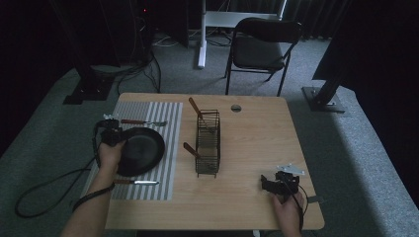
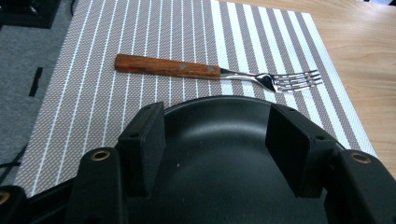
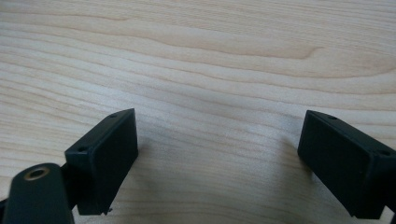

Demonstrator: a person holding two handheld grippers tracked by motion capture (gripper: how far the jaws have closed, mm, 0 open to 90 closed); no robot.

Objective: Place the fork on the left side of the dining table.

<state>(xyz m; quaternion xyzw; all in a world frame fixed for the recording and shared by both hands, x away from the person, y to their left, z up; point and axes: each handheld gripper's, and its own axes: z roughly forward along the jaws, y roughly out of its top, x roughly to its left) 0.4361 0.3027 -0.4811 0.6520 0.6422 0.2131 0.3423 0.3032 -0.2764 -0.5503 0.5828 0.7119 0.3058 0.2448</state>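
Observation:
A black plate [image 1: 146,148] lies on a striped placemat [image 1: 165,113] at the table's left. My left gripper [image 1: 117,138] is at the plate's left rim. In the left gripper view its jaws [image 2: 217,121] stand apart over the plate [image 2: 219,158], side by side, and their pads do not press on it. A wood-handled fork [image 2: 187,70] lies on the placemat [image 2: 93,37] just beyond the plate. My right gripper [image 1: 268,183] rests near the table's front right, open, with bare wood [image 3: 210,56] between its jaws [image 3: 217,140].
A knife [image 1: 136,182] lies on the placemat's near side and the fork [image 1: 143,122] on its far side. A black wire rack [image 1: 207,143] stands mid-table with two wooden handles [image 1: 194,104] sticking out. A chair [image 1: 264,44] stands behind the table.

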